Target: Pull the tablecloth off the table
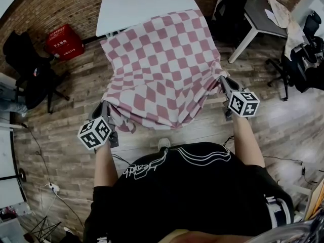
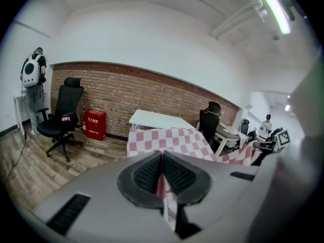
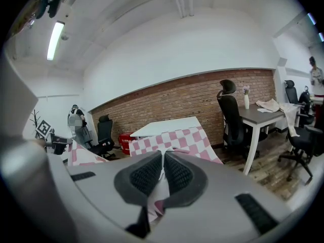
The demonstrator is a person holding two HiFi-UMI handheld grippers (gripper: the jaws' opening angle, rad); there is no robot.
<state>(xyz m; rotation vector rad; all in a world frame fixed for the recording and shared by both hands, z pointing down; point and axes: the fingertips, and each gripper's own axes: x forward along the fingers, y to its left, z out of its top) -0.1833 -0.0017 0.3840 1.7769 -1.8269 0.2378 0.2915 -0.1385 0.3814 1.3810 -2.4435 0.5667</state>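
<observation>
A pink-and-white checked tablecloth (image 1: 162, 70) hangs stretched from the near half of a white table (image 1: 136, 6) toward me, with the table's far part bare. My left gripper (image 1: 105, 109) is shut on the cloth's near left corner, and my right gripper (image 1: 221, 80) is shut on the near right corner. In the left gripper view the cloth (image 2: 167, 140) runs from the table into the closed pads (image 2: 147, 175). The right gripper view shows the same cloth (image 3: 169, 138) pinched between its pads (image 3: 178, 173).
A red box (image 1: 65, 41) stands on the wooden floor left of the table. Black office chairs (image 1: 28, 75) sit at the left and behind the table. A grey desk (image 1: 263, 14) with clothes is at the right. A person with a backpack (image 2: 33, 80) stands far left.
</observation>
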